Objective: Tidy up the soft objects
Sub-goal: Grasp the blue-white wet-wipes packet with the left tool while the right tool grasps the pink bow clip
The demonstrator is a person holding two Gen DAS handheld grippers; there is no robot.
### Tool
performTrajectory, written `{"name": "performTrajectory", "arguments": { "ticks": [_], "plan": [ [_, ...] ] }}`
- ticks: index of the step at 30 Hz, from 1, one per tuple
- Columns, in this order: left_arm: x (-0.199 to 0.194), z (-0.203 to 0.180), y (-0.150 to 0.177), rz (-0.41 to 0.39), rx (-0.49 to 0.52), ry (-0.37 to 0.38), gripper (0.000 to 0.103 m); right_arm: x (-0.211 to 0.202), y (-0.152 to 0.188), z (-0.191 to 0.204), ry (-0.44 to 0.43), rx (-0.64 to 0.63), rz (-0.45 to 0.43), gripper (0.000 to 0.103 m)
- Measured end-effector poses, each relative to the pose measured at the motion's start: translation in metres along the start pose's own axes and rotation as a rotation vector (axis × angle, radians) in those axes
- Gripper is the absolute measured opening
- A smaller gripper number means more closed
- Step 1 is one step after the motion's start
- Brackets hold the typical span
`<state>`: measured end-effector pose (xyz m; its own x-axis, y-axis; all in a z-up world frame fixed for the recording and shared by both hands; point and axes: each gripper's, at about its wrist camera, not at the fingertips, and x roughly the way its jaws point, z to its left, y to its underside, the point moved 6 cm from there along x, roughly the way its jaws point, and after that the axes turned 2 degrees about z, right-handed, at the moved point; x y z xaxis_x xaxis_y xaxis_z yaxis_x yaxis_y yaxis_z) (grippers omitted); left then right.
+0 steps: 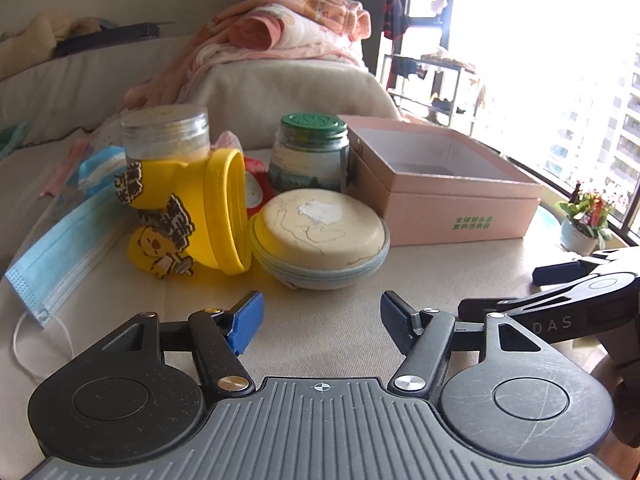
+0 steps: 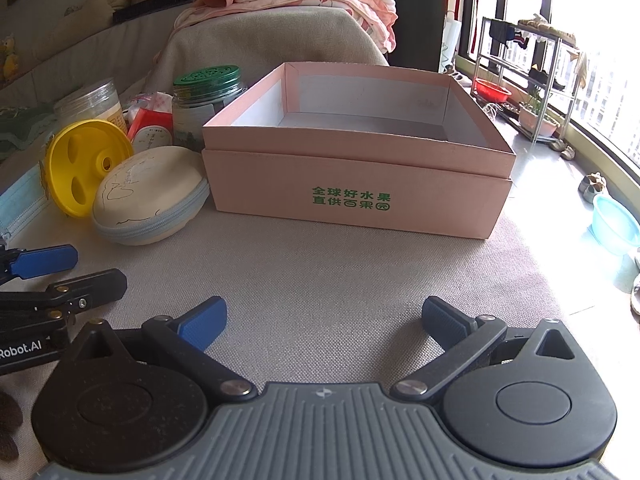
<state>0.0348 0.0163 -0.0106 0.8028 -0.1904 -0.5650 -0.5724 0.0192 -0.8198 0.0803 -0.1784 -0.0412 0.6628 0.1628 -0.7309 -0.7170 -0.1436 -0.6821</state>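
Note:
A round cream zip pouch [image 1: 320,236] lies on the beige cloth surface, just ahead of my open, empty left gripper [image 1: 322,318]. A yellow rubber cup sleeve [image 1: 188,216] leans against its left side, and a blue face mask [image 1: 56,256] lies further left. An open pink cardboard box [image 2: 360,184] with green print stands empty ahead of my open, empty right gripper [image 2: 322,320]. The pouch [image 2: 150,200], yellow sleeve [image 2: 82,168] and mask [image 2: 18,204] also show at left in the right wrist view. The box [image 1: 444,184] sits right of the pouch.
A clear jar [image 1: 166,132] and a green-lidded jar [image 1: 310,152] stand behind the pouch, with a red-white packet [image 1: 254,184] between. Folded pink bedding [image 1: 288,28] lies on a cushion behind. The surface edge drops to the floor at right, by a blue basin [image 2: 616,228].

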Motion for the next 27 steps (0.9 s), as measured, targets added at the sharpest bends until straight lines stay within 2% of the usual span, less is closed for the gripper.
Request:
{"name": "performTrajectory", "arguments": {
  "ticks": [4,7,8,9,10,14,17,18,20,21,24,25,27],
  "plan": [
    [-0.030,0.030,-0.026,-0.093,0.056,-0.018,0.070,0.001,-0.001,0.003,0.000,-0.017,0.033,0.103],
    [-0.045,0.080,-0.056,-0.138,0.024,-0.051,0.070,0.002,-0.007,0.006,-0.036,-0.073,0.091,0.102],
    [-0.048,0.102,-0.065,-0.136,-0.010,-0.069,0.070,0.000,-0.011,0.009,-0.038,-0.101,0.104,0.098],
    [-0.049,0.124,-0.072,-0.126,-0.052,-0.088,0.070,-0.004,-0.018,0.015,-0.031,-0.141,0.097,0.087],
    [-0.049,0.145,-0.078,-0.112,-0.098,-0.104,0.070,-0.010,-0.028,0.022,-0.014,-0.187,0.071,0.084],
    [-0.029,0.222,-0.090,-0.012,-0.317,-0.105,0.070,-0.044,-0.091,0.069,-0.009,-0.368,-0.054,0.084],
    [-0.018,0.264,-0.088,0.060,-0.512,-0.043,0.070,-0.060,-0.158,0.113,-0.086,-0.387,-0.082,0.084],
    [-0.017,0.274,-0.087,0.066,-0.535,-0.043,0.070,-0.059,-0.179,0.130,-0.121,-0.371,-0.065,0.084],
    [-0.018,0.285,-0.084,0.064,-0.518,-0.086,0.070,-0.051,-0.213,0.165,-0.189,-0.359,-0.022,0.084],
    [-0.019,0.290,-0.081,0.063,-0.507,-0.100,0.070,-0.041,-0.228,0.190,-0.206,-0.378,0.003,0.080],
    [-0.017,0.301,-0.070,0.068,-0.516,-0.070,0.070,-0.005,-0.248,0.252,-0.194,-0.495,0.089,0.026],
    [-0.017,0.305,-0.066,0.069,-0.524,-0.059,0.070,0.012,-0.249,0.274,-0.189,-0.521,0.130,0.018],
    [-0.013,0.313,-0.058,0.068,-0.540,-0.042,0.070,0.042,-0.254,0.303,-0.161,-0.535,0.191,0.010]
  ]
}}
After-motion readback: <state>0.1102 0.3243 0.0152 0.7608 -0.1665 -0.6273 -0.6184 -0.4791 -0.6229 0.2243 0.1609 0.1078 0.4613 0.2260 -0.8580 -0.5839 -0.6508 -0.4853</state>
